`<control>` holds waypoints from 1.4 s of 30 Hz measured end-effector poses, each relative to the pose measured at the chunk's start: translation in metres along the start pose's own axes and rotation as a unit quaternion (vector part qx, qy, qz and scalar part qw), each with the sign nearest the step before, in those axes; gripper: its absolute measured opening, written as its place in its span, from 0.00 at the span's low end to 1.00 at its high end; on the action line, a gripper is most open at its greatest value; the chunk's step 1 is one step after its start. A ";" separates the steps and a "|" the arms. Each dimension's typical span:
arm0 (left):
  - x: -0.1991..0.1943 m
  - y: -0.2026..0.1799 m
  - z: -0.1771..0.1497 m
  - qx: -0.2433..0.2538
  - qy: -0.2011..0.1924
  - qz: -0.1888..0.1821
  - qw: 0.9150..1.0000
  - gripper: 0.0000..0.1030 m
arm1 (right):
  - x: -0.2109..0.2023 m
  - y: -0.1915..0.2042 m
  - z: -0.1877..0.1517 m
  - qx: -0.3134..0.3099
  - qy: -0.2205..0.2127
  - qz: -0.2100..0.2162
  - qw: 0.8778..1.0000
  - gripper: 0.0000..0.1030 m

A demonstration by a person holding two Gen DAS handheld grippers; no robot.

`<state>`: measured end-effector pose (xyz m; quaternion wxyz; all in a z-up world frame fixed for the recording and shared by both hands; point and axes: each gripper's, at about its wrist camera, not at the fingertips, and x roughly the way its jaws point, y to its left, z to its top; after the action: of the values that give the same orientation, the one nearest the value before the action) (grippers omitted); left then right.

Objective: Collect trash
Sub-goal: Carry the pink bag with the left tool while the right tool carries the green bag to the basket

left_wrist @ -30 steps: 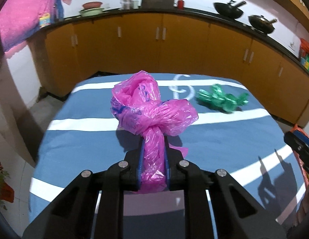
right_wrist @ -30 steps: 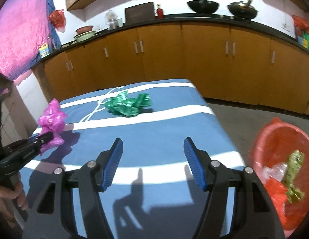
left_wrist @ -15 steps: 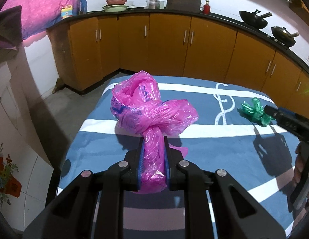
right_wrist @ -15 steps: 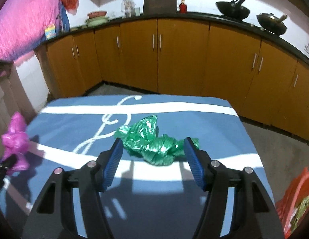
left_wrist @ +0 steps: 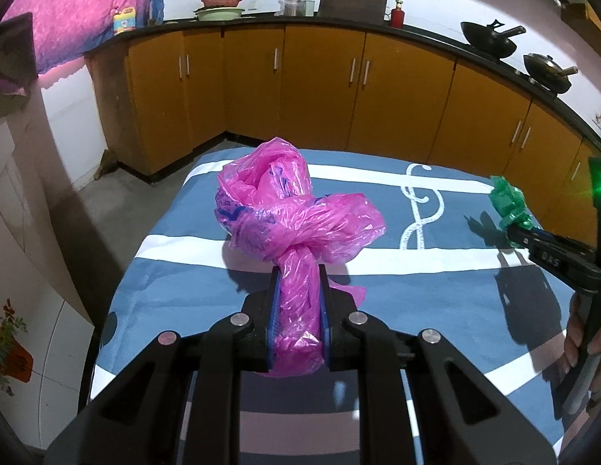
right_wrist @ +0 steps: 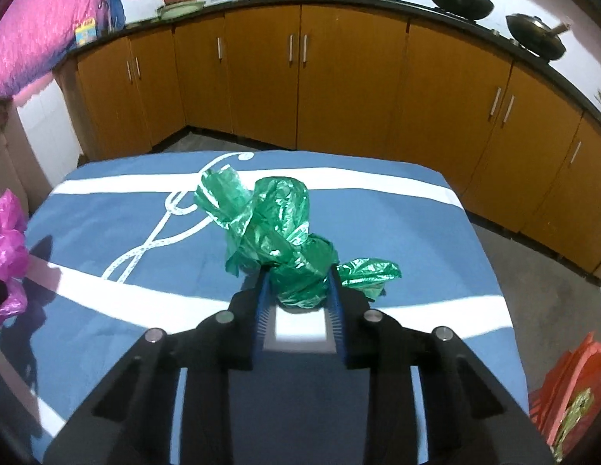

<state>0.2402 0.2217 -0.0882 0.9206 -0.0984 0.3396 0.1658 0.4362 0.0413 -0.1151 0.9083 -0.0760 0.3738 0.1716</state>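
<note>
Both grabbers are loaded: left gripper (left_wrist: 298,302) squeezes the knotted pink plastic bag (left_wrist: 296,217), right gripper (right_wrist: 300,294) pinches the crumpled green plastic bag (right_wrist: 277,228) — 2 bags above the blue striped table (right_wrist: 436,240). Red bin (right_wrist: 572,387) sits low right, nearer the right hand.

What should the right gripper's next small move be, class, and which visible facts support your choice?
Probably lift the green bag off the table and swing it right, toward the red bin. The right gripper already looks shut on the bag's lower end, and the bin sits low at the right with trash inside. The left gripper holds the pink bag, so both are loaded.
</note>
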 end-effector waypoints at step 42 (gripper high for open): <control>-0.157 -0.201 -0.017 0.123 -0.064 -0.193 0.971 0.16 | -0.314 -0.195 -0.103 0.158 -0.148 -0.075 0.973 0.27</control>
<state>0.1933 -0.0063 0.0162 0.9601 -0.0374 0.2721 -0.0523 0.2329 -0.2477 0.0355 0.9645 0.0665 0.2504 0.0514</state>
